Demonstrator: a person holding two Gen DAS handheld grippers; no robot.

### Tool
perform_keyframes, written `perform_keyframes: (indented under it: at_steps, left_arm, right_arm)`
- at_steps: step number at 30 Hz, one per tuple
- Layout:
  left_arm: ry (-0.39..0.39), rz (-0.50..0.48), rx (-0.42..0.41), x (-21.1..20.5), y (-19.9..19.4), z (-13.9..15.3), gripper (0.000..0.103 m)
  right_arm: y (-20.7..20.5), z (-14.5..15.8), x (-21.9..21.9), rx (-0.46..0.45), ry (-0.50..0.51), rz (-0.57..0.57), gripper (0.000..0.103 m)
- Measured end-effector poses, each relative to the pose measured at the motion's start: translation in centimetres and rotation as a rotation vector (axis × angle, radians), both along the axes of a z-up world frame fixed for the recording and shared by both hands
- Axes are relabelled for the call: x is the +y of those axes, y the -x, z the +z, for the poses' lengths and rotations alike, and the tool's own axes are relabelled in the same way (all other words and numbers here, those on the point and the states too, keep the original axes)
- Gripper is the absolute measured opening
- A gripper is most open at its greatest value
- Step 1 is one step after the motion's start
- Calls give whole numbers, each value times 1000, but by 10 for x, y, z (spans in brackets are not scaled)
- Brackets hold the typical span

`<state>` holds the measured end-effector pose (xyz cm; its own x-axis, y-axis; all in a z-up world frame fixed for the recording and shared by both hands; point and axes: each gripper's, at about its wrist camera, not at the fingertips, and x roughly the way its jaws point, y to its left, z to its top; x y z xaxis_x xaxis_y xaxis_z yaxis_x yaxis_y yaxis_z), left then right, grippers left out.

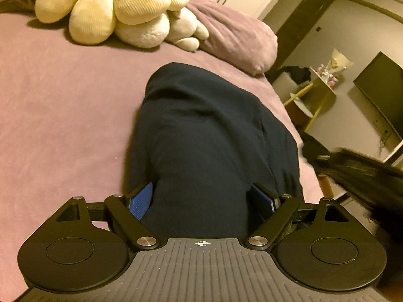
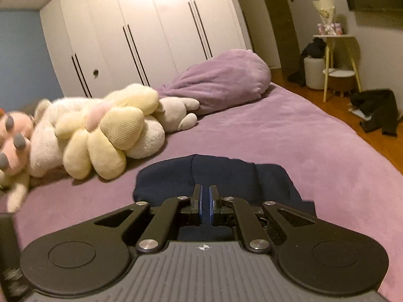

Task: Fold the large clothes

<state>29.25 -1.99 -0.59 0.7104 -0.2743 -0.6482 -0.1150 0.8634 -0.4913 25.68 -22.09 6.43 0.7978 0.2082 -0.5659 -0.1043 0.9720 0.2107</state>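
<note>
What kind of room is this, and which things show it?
Most likely a bedroom. There is a bed with a purple cover, soft toys lying beside a pillow, and a white built-in wardrobe along the wall behind.

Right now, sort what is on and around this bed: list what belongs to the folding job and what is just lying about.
Job:
- navy garment
- purple bed sheet it lies on

Lying about:
- cream flower plush
- white plush toy
- purple pillow
- dark clothes on the floor
- yellow side table
</note>
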Motion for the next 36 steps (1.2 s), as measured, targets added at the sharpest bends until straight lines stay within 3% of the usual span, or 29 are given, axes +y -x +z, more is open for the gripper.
perform_keyframes:
  at_steps: [5, 9, 12, 14, 17, 21, 30, 36]
  left_arm:
    - [-6, -33, -32, -2, 3, -2, 87]
    - [-1, 1, -96, -3, -8, 7, 92]
    - [-83, 73, -120, -13, -29, 9, 94]
    - [-125, 100, -146, -21, -42, 5, 96]
    - [-185, 80, -128, -37, -54, -5, 98]
    - [-336, 46, -89, -57, -64, -29, 103]
    - [-341, 55, -83, -54, -66, -39, 103]
    - [-371, 62, -79, -58, -69, -47, 103]
  right_arm:
    - [-50, -47, 7, 74, 111, -14, 7]
    - [-48, -95, -2, 55, 323, -63, 6]
    - [-38, -112, -21, 42, 260, -108, 6]
    - [-32, -113, -22, 23, 271, -122, 6]
    - [-28, -119, -17, -7, 309, -129, 6]
    - [-27, -129, -31, -24, 242, -148, 6]
    - [-25, -141, -50, -61, 118, -145, 6]
    - [-24, -142, -50, -62, 134, -145, 7]
